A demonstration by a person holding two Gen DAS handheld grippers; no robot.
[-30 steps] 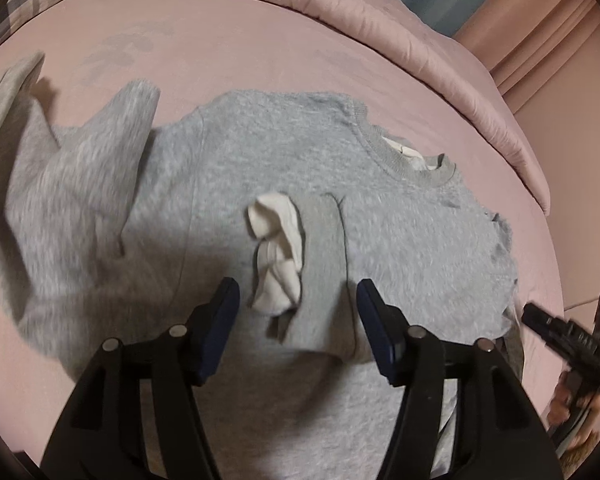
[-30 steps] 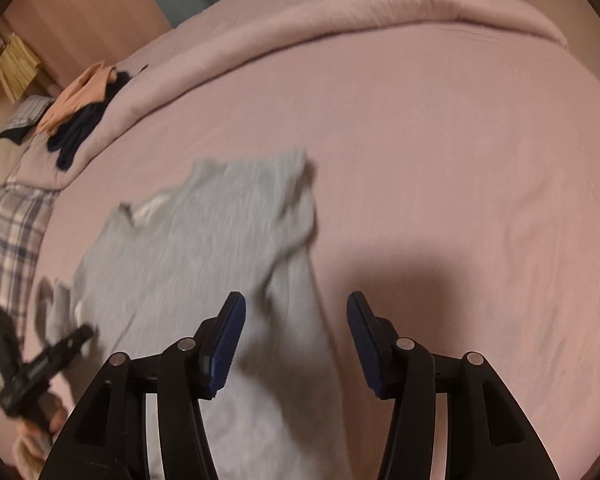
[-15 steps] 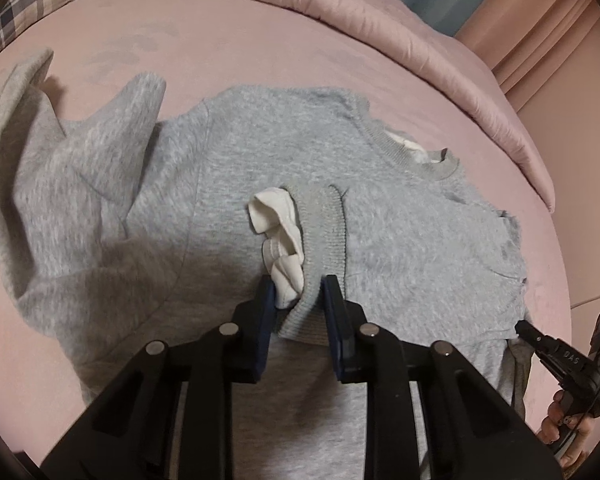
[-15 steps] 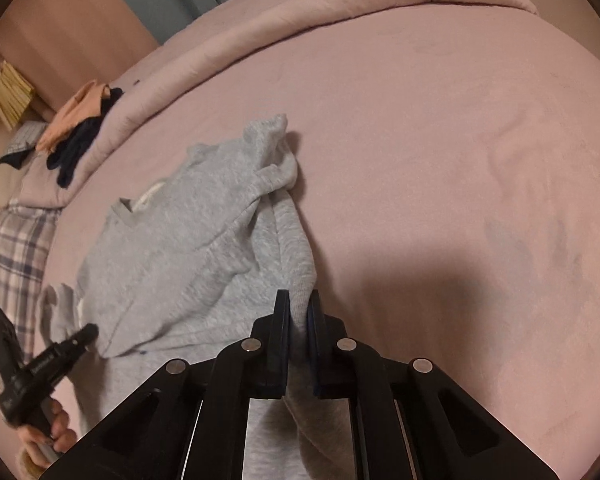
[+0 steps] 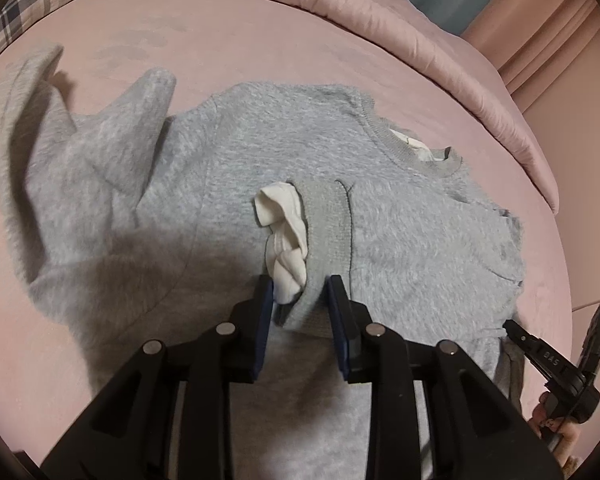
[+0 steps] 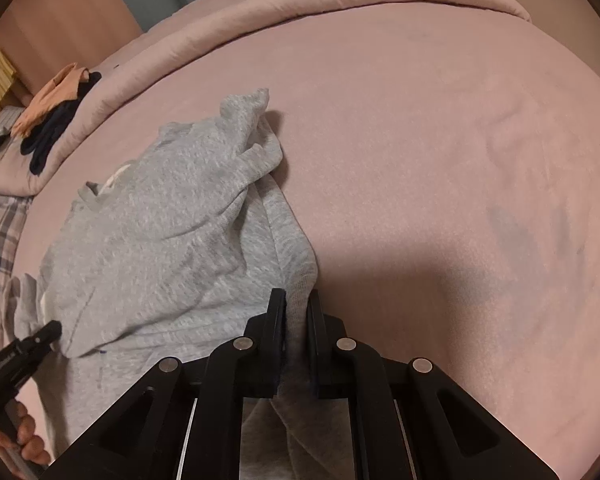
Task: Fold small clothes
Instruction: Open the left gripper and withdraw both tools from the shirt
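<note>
Left gripper [image 5: 300,300]: clamped on the cuff [image 5: 326,236] and the white lining [image 5: 286,256] bunched beside it; jaws have just been closing.
Right gripper [image 6: 297,308]: clenched on the sweatshirt's near right edge.
Sweatshirt [image 6: 160,232]: grey, spread on the bed, collar far, one sleeve folded across the chest.
Bed [image 6: 440,140]: pink sheet, rolled quilt [image 5: 380,12] along far side.

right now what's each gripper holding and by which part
Both hold the grey sweatshirt: the left gripper pinches a sleeve's ribbed cuff, with white lining showing; the right gripper is shut on a fold along its side edge.
</note>
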